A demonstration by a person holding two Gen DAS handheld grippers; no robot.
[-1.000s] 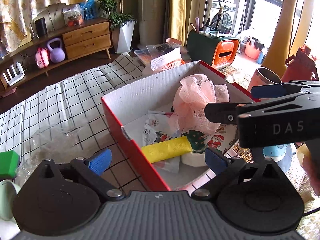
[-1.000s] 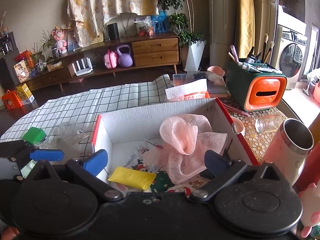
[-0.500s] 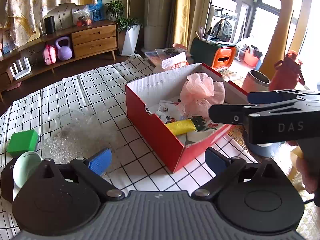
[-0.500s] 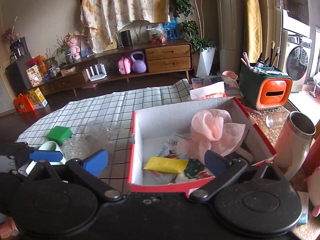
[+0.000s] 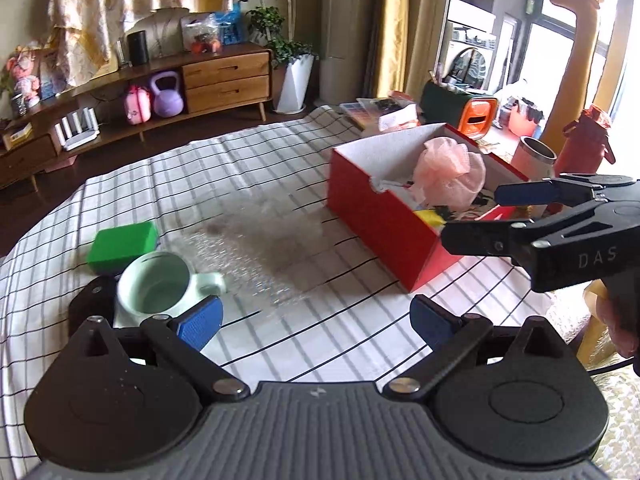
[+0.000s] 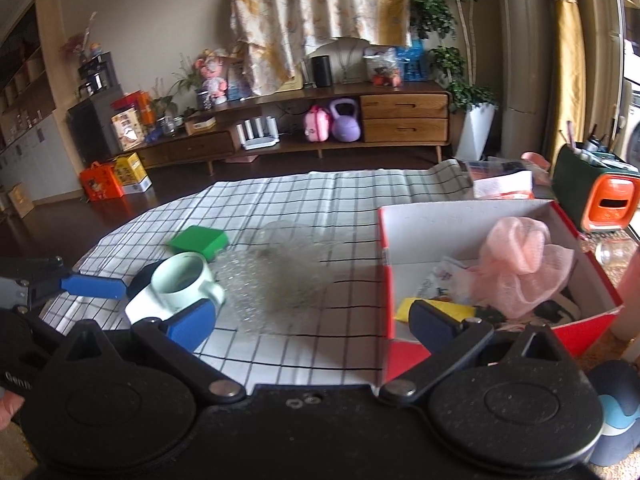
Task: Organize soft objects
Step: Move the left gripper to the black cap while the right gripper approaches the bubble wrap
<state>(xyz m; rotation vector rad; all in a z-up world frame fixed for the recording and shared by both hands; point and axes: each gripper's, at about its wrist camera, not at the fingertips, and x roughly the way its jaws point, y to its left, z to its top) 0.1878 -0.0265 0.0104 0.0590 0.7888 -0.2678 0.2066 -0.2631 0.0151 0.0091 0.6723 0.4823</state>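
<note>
A red box (image 5: pixel 384 216) (image 6: pixel 584 320) on the checked cloth holds a pink mesh puff (image 5: pixel 450 174) (image 6: pixel 520 264), a yellow soft roll (image 6: pixel 438 307) and printed fabric. A sheet of clear bubble wrap (image 5: pixel 256 248) (image 6: pixel 276 276) lies left of the box. A green sponge block (image 5: pixel 122 244) (image 6: pixel 198 241) sits further left. My left gripper (image 5: pixel 316 320) is open and empty, above the cloth near the bubble wrap. My right gripper (image 6: pixel 312 320) is open and empty, by the box's near left corner; it shows at the right of the left wrist view (image 5: pixel 496 216).
A pale green mug (image 5: pixel 154 286) (image 6: pixel 184 282) stands on a black and white coaster beside the sponge. A steel tumbler (image 5: pixel 536 158), a red bottle (image 5: pixel 584 142) and a green-orange organiser (image 6: pixel 596 192) stand right of the box. A wooden sideboard (image 6: pixel 360 120) is behind.
Both grippers have pulled back and up from over the box, so the box now looks smaller and further right. The bubble wrap, mug and sponge have come into view.
</note>
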